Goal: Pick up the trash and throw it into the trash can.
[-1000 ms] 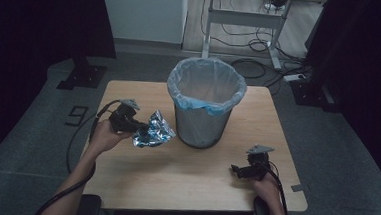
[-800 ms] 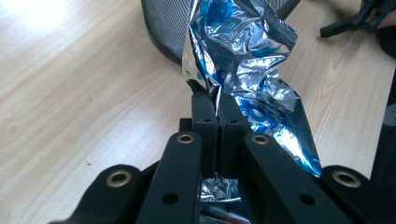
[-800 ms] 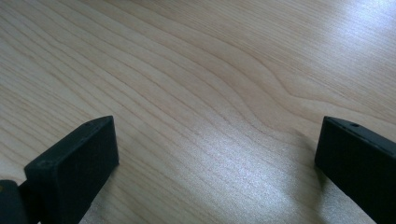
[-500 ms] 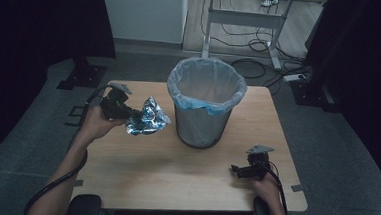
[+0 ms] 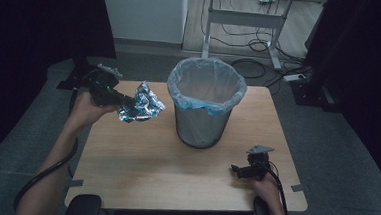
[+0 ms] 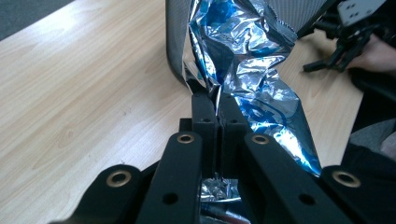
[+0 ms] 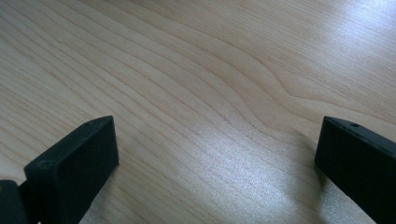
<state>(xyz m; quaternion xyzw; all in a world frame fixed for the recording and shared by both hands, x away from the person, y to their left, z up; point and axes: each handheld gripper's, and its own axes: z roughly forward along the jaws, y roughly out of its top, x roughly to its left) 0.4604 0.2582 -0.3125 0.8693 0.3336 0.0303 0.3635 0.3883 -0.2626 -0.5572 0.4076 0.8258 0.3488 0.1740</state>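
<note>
At far left we log the left gripper (image 5: 124, 103), raised off the wooden table (image 5: 139, 169), its jaws pinched tight on a crumpled blue-and-silver foil wrapper (image 5: 142, 103); the wrapper hangs in the air just left of the bin. At centre we list a mesh waste bin (image 5: 204, 108) with a pale liner, upright on the table. At right, the right gripper (image 5: 236, 170) rests low over bare wood, jaws spread wide, holding nothing.

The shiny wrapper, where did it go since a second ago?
The left gripper, shut on the foil wrapper, carried it up off the table and a little toward the far left, beside the bin. The right gripper stayed low on the table, open. The bin did not move.
</note>
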